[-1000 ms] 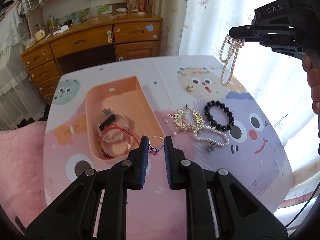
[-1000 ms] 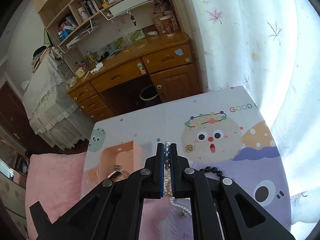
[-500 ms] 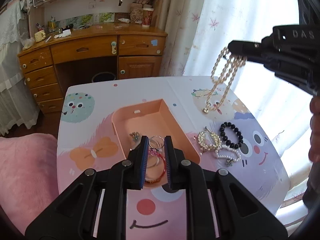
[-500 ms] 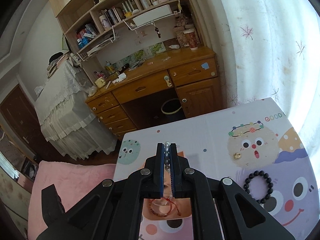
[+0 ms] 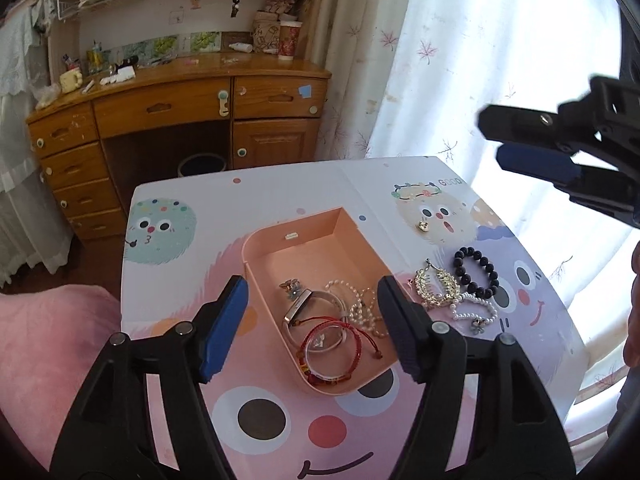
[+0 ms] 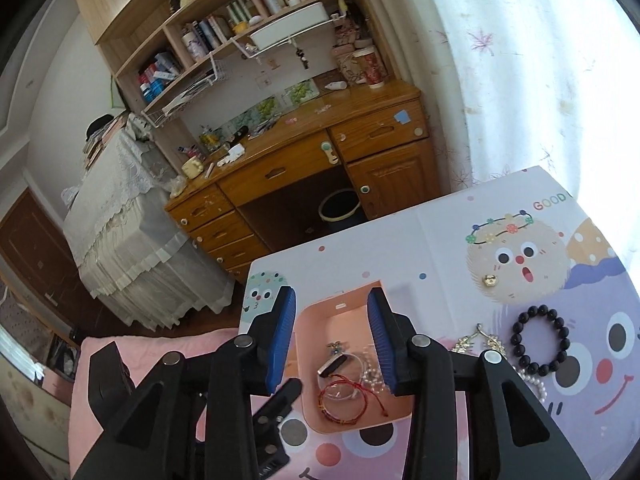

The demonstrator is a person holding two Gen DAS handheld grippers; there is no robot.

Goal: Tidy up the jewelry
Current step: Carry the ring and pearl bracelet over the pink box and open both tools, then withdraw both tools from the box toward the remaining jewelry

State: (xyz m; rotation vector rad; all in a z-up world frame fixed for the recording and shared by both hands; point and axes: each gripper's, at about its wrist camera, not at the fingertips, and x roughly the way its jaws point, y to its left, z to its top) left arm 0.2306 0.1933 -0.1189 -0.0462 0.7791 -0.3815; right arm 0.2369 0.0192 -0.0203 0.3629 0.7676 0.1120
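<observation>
Now both hand-held grippers, left (image 5: pixel 310 312) and right (image 6: pixel 331 338), are hovering spread wide and gripping nothing above the tray (image 5: pixel 304 236), where pearls (image 5: pixel 362 310) are lying among bracelets (image 5: pixel 334 334). Right of it, beads (image 5: pixel 476 272) are resting on the surface (image 5: pixel 280 188).

Matt pink plastic tray (image 5: pixel 280 236), glossy black bead bracelet (image 5: pixel 478 272), varnished wooden desk (image 5: pixel 180 108).

Left claw (image 5: pixel 312 320) spread wide above peach tray (image 5: pixel 340 236) holding bracelets (image 5: pixel 332 340)
</observation>
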